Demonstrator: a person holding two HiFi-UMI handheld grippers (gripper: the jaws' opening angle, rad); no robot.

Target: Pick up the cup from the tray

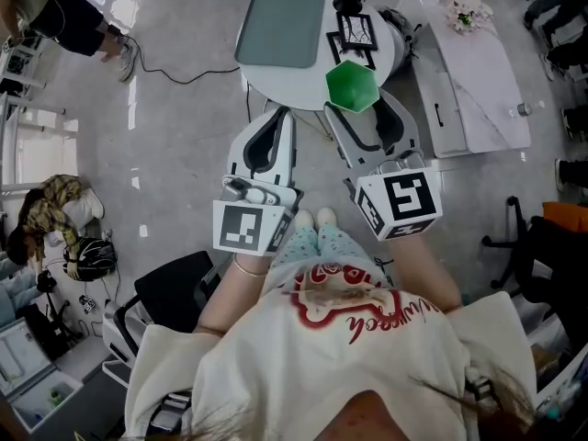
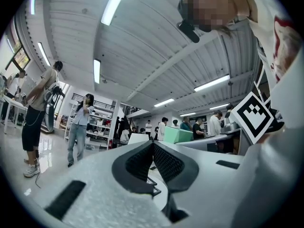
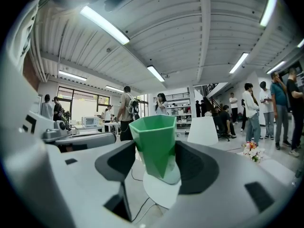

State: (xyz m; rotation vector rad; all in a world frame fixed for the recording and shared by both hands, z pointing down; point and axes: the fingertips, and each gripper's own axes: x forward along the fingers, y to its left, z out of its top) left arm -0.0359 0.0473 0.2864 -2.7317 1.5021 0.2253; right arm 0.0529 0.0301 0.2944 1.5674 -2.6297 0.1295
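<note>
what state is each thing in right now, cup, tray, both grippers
green faceted plastic cup: upright, gripped, off the tray
flat grey-green tray: empty, lying on the round white table
right gripper: jaws shut on the cup
left gripper: jaws shut, nothing between them

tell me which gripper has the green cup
The right gripper: it is shut on the green cup. The left gripper is shut with nothing between.
</note>
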